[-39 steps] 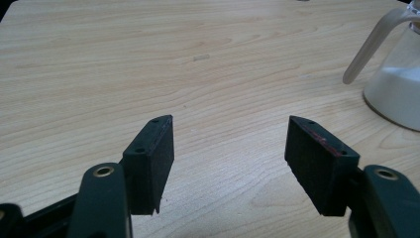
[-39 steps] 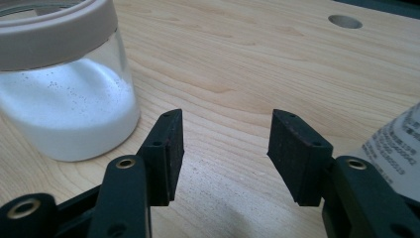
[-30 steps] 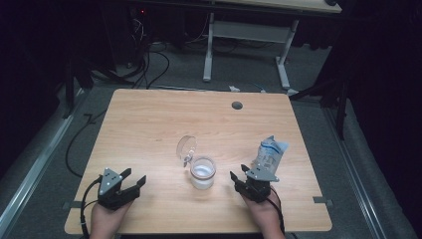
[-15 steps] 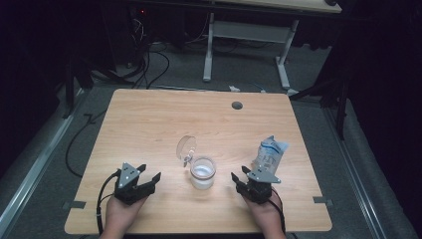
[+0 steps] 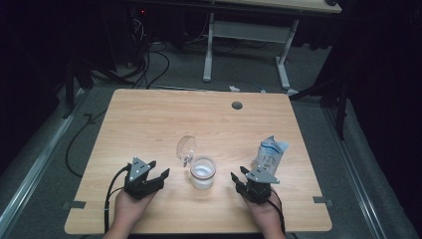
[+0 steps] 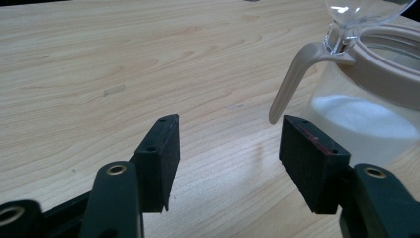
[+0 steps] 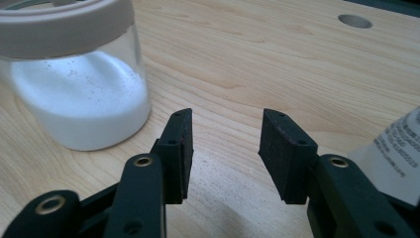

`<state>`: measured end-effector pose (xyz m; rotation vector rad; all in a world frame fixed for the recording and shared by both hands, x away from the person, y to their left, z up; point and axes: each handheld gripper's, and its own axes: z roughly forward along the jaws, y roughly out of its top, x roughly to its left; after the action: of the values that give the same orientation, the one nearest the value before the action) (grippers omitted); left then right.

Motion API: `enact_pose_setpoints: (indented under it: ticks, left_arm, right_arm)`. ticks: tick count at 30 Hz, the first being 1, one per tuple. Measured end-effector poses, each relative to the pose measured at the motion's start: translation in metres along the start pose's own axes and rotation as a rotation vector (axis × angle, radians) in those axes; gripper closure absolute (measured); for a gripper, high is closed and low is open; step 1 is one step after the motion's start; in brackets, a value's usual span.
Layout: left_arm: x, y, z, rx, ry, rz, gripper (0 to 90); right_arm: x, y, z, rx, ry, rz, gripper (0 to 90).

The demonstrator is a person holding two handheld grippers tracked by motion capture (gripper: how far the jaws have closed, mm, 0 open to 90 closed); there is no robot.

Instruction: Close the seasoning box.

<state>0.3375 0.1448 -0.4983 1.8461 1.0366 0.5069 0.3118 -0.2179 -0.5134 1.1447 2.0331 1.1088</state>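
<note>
White powder is sitting in the glass jar at the table's near centre, lid flipped open. Left gripper is approaching the latch side; right gripper is waiting between jar and pouch. Both sets of jaws are standing apart, having just been narrowing, nothing between. Judged next: steadying the jar, then gripping.

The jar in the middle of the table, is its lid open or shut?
Open. The jar has its clear lid flipped back on the hinge, standing up behind the mouth, and white powder shows inside.
</note>
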Motion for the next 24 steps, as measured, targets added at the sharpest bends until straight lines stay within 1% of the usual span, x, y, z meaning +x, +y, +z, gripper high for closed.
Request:
enact_pose_setpoints:
  ticks: [2, 4, 6, 8, 10, 12, 15, 19, 22, 24]
  left_arm:
    - [0.0, 0.001, 0.001, 0.001, -0.003, 0.0, 42.7]
    - [0.0, 0.003, 0.003, 0.002, -0.009, -0.008, 43.4]
    - [0.0, 0.005, 0.005, 0.003, -0.008, -0.004, 44.1]
    - [0.0, 0.006, 0.006, 0.001, -0.009, -0.004, 46.1]
    - [0.0, 0.008, 0.007, 0.005, -0.013, -0.007, 47.4]
    - [0.0, 0.011, 0.009, 0.002, -0.02, -0.015, 49.9]
    - [-0.001, 0.016, 0.01, 0.003, -0.028, -0.021, 54.8]
    - [-0.002, 0.022, 0.012, -0.003, -0.034, -0.028, 63.4]
    - [-0.003, 0.026, 0.014, -0.02, -0.037, -0.042, 70.2]
    - [-0.005, 0.03, 0.015, -0.025, -0.034, -0.035, 75.2]
  right_arm:
    - [0.002, 0.0, 0.0, 0.0, -0.001, -0.01, 56.9]
    - [0.003, 0.0, 0.001, 0.004, 0.003, -0.012, 56.7]
    - [0.005, 0.0, 0.002, 0.006, 0.01, -0.01, 56.6]
    - [0.007, 0.0, 0.002, 0.011, 0.014, -0.02, 56.7]
    - [0.008, 0.001, 0.003, 0.01, 0.02, -0.018, 56.7]
    - [0.01, 0.002, 0.003, 0.01, 0.025, -0.025, 56.8]
    - [0.014, 0.005, 0.005, 0.006, 0.033, -0.032, 57.8]
    - [0.019, 0.006, 0.01, 0.013, 0.052, -0.045, 59.2]
    - [0.022, 0.007, 0.012, 0.015, 0.065, -0.053, 60.4]
    - [0.024, 0.007, 0.013, 0.019, 0.067, -0.059, 62.5]
